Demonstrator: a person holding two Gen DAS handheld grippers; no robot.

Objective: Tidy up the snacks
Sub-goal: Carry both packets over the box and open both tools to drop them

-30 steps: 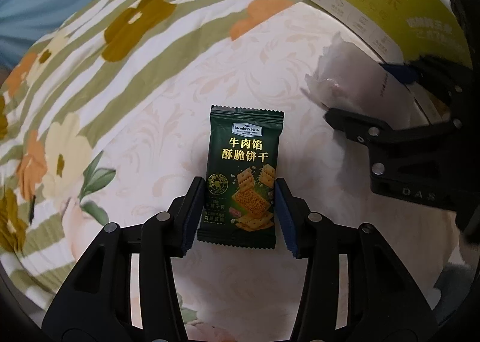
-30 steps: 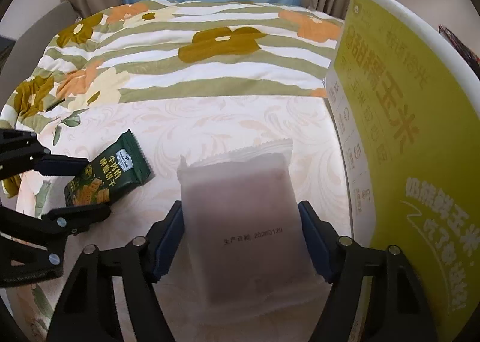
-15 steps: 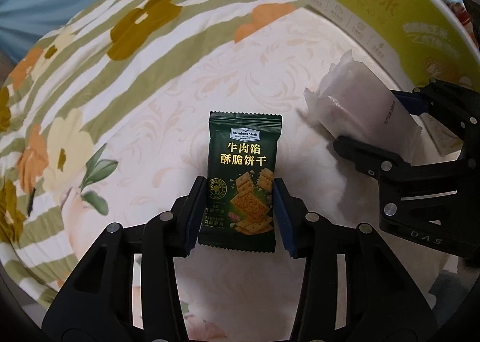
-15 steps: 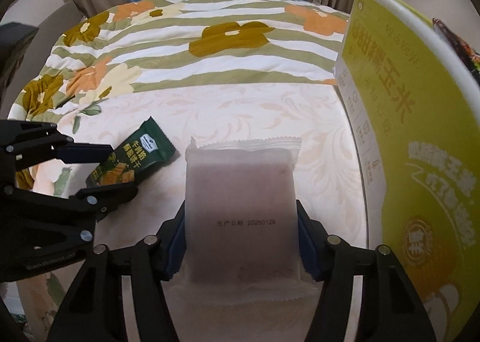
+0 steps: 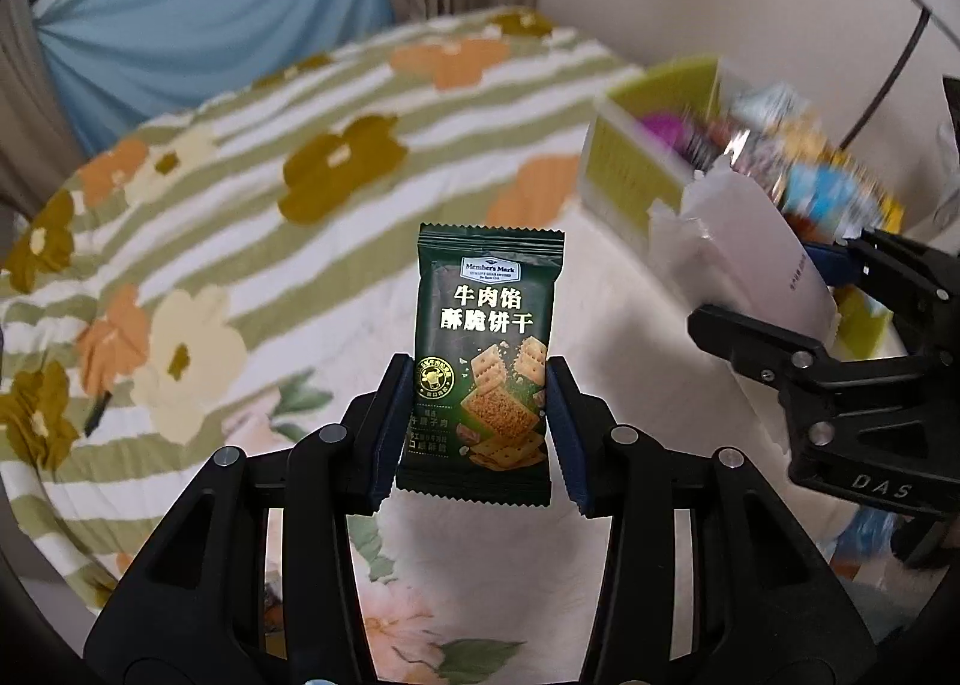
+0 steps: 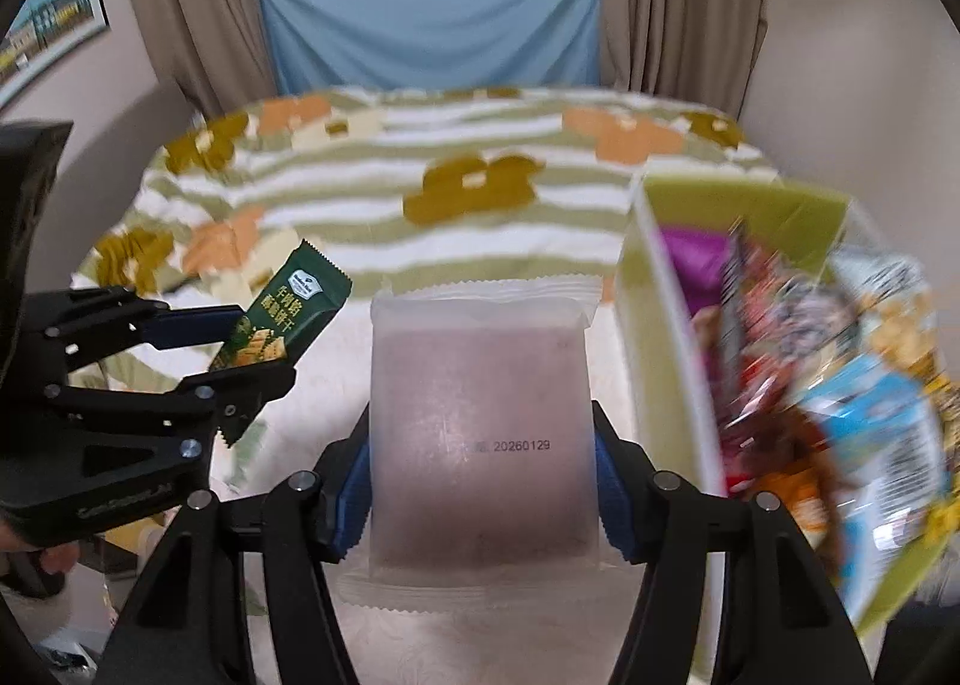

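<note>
My left gripper (image 5: 477, 427) is shut on a dark green cracker packet (image 5: 486, 337), which stands upright between the pads, lifted above the bed. The right wrist view shows the same green packet (image 6: 282, 313) at the left, in the left gripper (image 6: 252, 346). My right gripper (image 6: 480, 481) is shut on a frosted white pouch (image 6: 480, 421) with a purplish cake inside, also held up off the bed. From the left wrist view this white pouch (image 5: 744, 253) sticks up from the right gripper (image 5: 798, 295) at the right.
A yellow-green cardboard box (image 6: 666, 337) filled with several colourful snack bags (image 6: 840, 361) stands at the right, blurred; it appears as the box (image 5: 636, 175) in the left view. A floral striped bedspread (image 5: 240, 193) lies below. Curtains and a blue sheet (image 6: 432, 18) hang behind.
Both grippers closed on their packets and rose well above the bed with them. The views have tipped up, so the box's open top and the curtains now show.
</note>
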